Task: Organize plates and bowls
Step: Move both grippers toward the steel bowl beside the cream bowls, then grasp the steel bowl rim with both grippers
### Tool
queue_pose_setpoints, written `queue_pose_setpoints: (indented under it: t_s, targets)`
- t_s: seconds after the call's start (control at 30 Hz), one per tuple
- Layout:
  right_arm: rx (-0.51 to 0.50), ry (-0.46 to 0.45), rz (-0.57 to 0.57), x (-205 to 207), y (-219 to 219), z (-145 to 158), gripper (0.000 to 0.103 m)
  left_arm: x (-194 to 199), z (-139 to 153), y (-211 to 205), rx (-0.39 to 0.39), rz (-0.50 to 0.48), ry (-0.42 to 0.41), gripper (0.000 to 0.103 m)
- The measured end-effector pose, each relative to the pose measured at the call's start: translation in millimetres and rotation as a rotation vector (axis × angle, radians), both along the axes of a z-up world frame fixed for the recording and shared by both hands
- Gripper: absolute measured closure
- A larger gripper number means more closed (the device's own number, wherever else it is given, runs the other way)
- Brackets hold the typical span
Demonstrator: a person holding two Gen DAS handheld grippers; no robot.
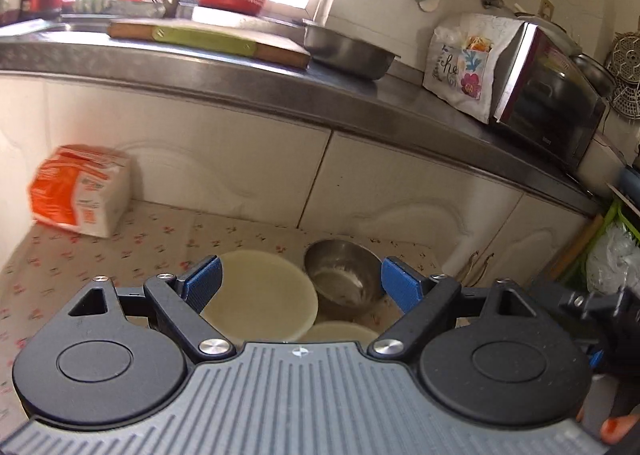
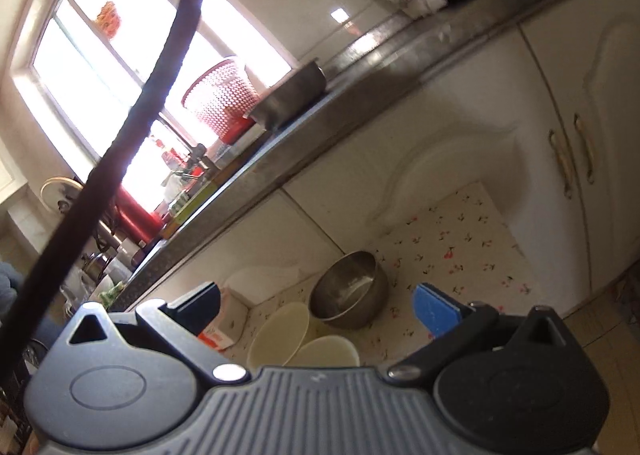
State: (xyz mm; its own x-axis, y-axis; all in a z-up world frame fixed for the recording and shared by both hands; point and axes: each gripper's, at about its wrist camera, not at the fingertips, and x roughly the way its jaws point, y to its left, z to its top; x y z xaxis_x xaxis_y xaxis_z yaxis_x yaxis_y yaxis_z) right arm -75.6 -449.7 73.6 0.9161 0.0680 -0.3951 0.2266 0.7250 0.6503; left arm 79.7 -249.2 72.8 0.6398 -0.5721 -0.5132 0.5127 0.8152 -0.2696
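Plates [image 1: 260, 293] between spread left gripper [image 1: 300, 285] fingers

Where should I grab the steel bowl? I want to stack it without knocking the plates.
Take the steel bowl by its far rim, coming from above. It is tipped against the cream plate, so the plate side is crowded; one finger goes inside, one outside.
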Motion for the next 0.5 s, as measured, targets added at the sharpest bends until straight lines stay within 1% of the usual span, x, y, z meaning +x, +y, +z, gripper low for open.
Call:
queue_pose_setpoints:
  t_s: [0.03, 0.07, 0.17, 0.23, 0.3, 0.33, 0.43, 0.47, 0.5]
  targets:
    - [0.013, 0.011, 0.004, 9, -4, -8, 0.002, 12, -5, -10, 0.008, -0.015, 0.012, 0.000]
    - [0.028, 0.022, 0.011, 18, -9, -14, 0.006, 22, -9, -21, 0.022, -0.030, 0.024, 0.000]
    - [0.065, 0.066, 0.018, 38, -17, -28, 0.015, 49, -20, -45, 0.057, -0.056, 0.082, 0.008]
    - [0.088, 0.095, 0.018, 52, -22, -35, 0.021, 62, -27, -60, 0.086, -0.066, 0.107, 0.013]
    - [0.115, 0.116, 0.019, 63, -27, -42, 0.023, 75, -34, -74, 0.122, -0.067, 0.123, 0.024]
    - [0.125, 0.126, 0.020, 69, -28, -44, 0.025, 81, -38, -81, 0.136, -0.073, 0.135, 0.027]
    - [0.120, 0.159, 0.018, 82, -29, -49, 0.031, 98, -47, -98, 0.178, -0.094, 0.161, 0.039]
    - [0.121, 0.170, 0.021, 86, -29, -51, 0.034, 101, -49, -101, 0.186, -0.098, 0.169, 0.045]
    - [0.125, 0.178, 0.029, 89, -29, -52, 0.035, 105, -50, -105, 0.197, -0.108, 0.181, 0.049]
